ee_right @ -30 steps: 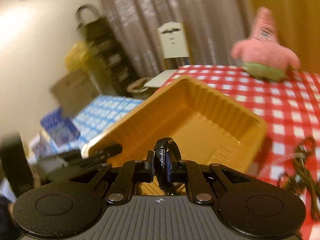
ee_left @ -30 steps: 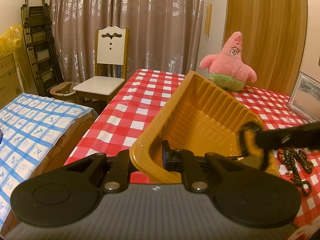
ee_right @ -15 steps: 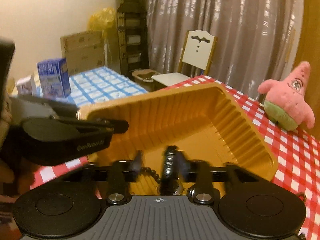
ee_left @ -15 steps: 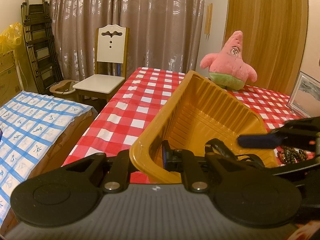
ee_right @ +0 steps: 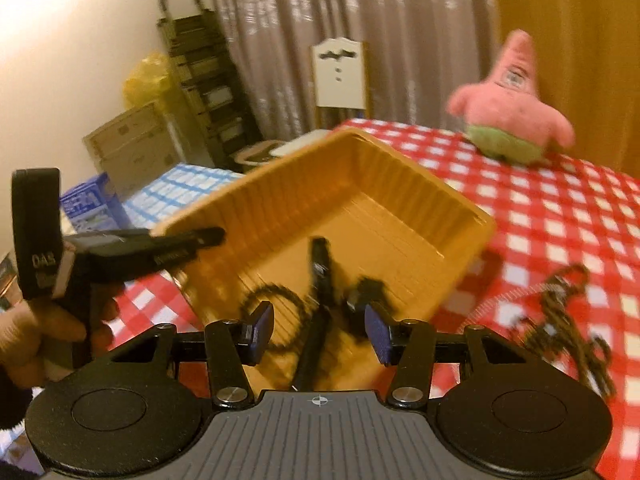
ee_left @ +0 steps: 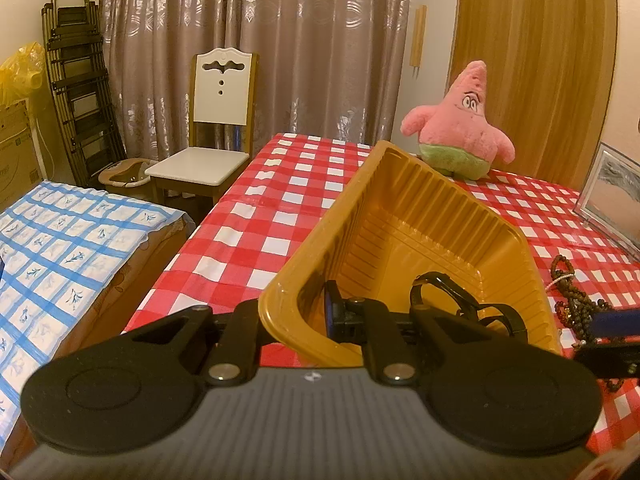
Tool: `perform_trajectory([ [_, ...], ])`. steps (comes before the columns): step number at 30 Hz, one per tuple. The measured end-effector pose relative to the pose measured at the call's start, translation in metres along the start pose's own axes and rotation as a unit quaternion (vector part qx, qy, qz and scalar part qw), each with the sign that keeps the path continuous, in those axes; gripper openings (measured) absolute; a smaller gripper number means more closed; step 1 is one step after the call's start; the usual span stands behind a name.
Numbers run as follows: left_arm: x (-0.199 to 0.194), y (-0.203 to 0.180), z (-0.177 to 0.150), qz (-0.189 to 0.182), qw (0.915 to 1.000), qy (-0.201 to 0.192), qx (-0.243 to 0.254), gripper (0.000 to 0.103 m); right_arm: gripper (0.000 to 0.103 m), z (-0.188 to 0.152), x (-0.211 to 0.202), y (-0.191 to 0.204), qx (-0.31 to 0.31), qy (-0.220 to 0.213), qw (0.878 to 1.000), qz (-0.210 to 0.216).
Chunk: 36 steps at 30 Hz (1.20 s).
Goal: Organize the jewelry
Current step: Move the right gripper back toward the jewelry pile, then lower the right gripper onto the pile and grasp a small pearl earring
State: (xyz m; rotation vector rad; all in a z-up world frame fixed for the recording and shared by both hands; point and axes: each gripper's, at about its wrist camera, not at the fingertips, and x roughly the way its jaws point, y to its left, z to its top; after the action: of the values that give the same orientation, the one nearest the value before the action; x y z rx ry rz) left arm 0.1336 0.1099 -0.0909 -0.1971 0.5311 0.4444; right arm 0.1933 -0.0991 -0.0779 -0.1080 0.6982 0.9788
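Fingers: right gripper point(ee_right: 318, 332) stands apart, nothing pinched; left gripper point(ee_left: 296, 316) is clamped on the near wall of the yellow tray point(ee_left: 440, 216), tilting it.
Tray contents: black watch point(ee_left: 460, 300) lies loose inside.
Beads: brown bead strand point(ee_right: 568, 320) lies on the checked cloth point(ee_right: 560, 216), right of the open fingers, probably running away from them; right hand is nearer.

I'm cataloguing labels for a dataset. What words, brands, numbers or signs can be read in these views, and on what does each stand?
"OAS": white letters on the black block behind the left tongs, which clamp the tray; the smaller print under it is unreadable.
Lettering on that tool's finger: too blurred to read.
Print on the blue box: too blurred to read.
Print on the cardboard box: too faint and small to read.
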Motion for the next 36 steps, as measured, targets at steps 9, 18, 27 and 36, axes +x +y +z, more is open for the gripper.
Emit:
perform_trajectory([
  [9,0.000,0.000,0.000,0.000,1.0000,0.000,0.000,0.012,0.051,-0.025,-0.029,-0.044,0.061,0.032,0.995,-0.078],
  [18,0.000,0.000,0.000,0.001,1.0000,-0.001,0.001,0.012,0.038,-0.030,-0.033,-0.083,0.094,0.033,0.987,-0.128],
  [27,-0.001,0.001,0.000,0.001,1.0000,0.000,0.000,0.012,0.031,-0.026,-0.007,-0.092,0.057,0.049,0.987,-0.139],
  [36,-0.001,0.001,0.000,0.002,1.0000,0.000,-0.001,0.012,0.028,-0.022,0.021,-0.100,0.054,0.071,0.986,-0.143],
])
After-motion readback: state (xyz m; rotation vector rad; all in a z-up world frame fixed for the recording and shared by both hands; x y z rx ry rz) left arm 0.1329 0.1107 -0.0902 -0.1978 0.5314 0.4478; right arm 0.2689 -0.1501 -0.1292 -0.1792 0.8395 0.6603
